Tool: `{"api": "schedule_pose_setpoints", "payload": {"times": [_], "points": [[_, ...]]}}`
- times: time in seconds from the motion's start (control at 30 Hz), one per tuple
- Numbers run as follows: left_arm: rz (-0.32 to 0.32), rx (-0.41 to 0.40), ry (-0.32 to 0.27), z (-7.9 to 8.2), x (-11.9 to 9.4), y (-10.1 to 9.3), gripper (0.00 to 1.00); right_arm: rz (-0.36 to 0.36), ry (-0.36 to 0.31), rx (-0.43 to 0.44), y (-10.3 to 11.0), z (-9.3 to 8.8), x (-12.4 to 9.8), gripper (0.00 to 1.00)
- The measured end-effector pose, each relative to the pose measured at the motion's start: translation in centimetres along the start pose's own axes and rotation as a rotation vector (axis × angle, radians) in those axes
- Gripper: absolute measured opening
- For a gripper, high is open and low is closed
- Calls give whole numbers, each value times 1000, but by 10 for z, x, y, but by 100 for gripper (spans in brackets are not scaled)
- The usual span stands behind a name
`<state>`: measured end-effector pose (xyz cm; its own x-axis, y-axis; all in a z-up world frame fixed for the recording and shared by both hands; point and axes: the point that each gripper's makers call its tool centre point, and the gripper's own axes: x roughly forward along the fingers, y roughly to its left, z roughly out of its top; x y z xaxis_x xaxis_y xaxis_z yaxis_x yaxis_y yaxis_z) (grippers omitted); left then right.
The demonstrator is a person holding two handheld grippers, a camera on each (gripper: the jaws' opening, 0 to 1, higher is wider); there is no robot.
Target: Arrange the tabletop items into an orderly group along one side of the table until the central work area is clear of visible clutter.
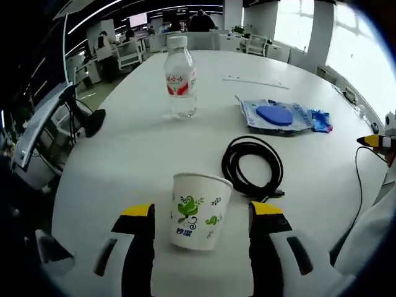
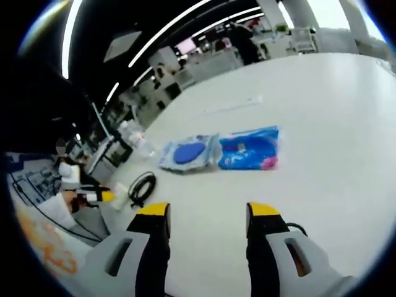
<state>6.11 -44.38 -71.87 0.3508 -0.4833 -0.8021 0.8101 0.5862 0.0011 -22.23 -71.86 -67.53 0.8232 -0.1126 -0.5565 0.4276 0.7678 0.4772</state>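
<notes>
Left gripper view showed the left gripper (image 1: 201, 216) spread wide, its jaws flanking a paper cup (image 1: 198, 211) without touching; ahead stood a water bottle (image 1: 180, 75), with a coiled black cable (image 1: 252, 166) and blue packet (image 1: 276, 116) off to the right. Closing hard could crush or tip the light cup. The right gripper (image 2: 207, 216) hung released over bare table (image 2: 334, 124).

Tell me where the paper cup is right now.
In the left gripper view, the paper cup stands upright on the table between the open jaws, with the coiled black cable just beyond it to the right.
</notes>
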Motion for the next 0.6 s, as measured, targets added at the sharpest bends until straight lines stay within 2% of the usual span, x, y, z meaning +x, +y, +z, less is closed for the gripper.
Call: {"api": "schedule_pose_setpoints", "payload": {"times": [0.2,0.3,0.37,0.47,0.6], "points": [[13,-21,36,-11,5,0,55,1,-2,9,0,0,1,47],[20,-7,51,-15,9,0,48,5,1,21,1,-1,1,46],[23,6,58,-17,10,1,39,7,4,26,1,-1,2,46],[24,-5,77,-24,16,1,38,10,5,21,2,-2,2,46],[30,-15,50,-21,15,0,37,12,7,25,3,-2,3,45]]}}
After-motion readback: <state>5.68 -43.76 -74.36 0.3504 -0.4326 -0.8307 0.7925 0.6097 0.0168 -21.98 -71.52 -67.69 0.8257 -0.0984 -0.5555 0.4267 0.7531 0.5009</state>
